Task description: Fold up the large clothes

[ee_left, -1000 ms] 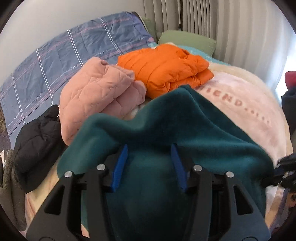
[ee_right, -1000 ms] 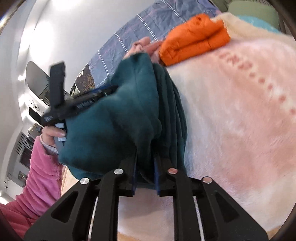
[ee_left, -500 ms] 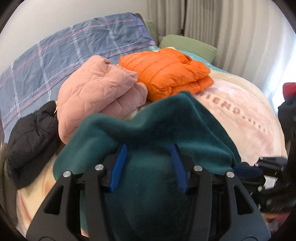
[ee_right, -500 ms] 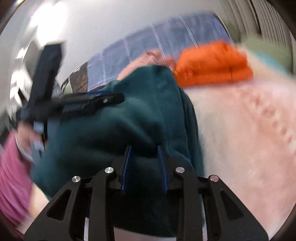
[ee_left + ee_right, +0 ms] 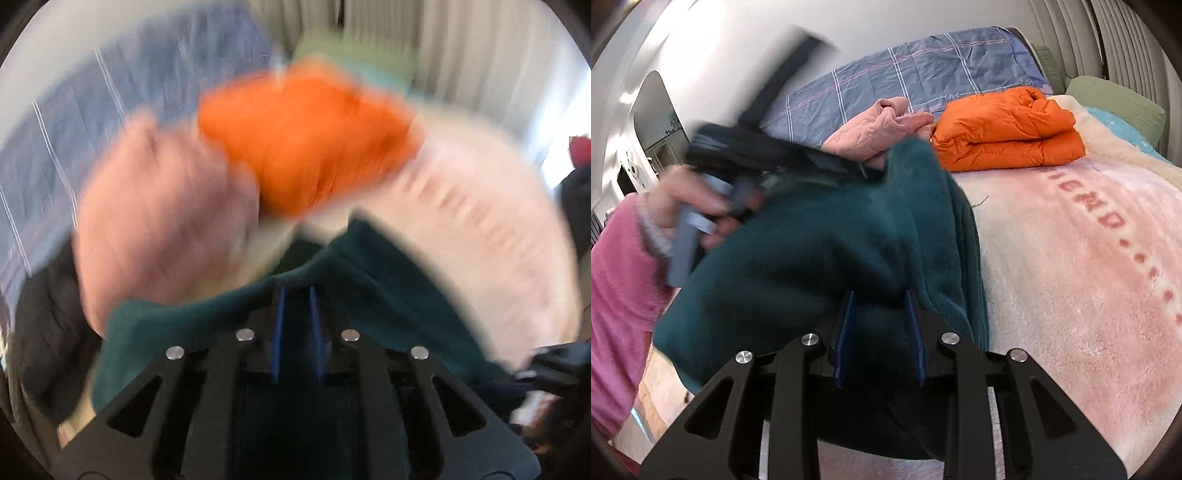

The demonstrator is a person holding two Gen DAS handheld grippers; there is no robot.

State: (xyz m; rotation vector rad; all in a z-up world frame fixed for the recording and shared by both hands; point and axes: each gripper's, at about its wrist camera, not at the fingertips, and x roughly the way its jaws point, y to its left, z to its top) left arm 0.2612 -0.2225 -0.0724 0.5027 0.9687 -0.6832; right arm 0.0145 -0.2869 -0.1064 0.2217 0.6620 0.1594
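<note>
A dark teal fleece garment [image 5: 820, 251] hangs bunched between both grippers over the pink blanket [image 5: 1071, 258] on the bed. My right gripper [image 5: 881, 299] has its blue pads apart with teal fleece lying between them. My left gripper [image 5: 296, 295] shows in its own blurred view with pads close together on a fold of the teal fleece [image 5: 388, 288]. The left gripper also shows in the right wrist view [image 5: 768, 151], blurred, above the fleece, held by a hand in a pink sleeve.
A folded orange puffer jacket [image 5: 1008, 133] and a folded pink quilted jacket [image 5: 871, 129] lie at the head of the bed by a blue plaid pillow [image 5: 905, 81]. A black jacket [image 5: 48, 325] lies at the left. A green pillow [image 5: 1115, 103] sits far right.
My left gripper has closed from wide open to nearly shut on the fleece and is moving fast, blurring its view. My right gripper's pads have spread wider apart.
</note>
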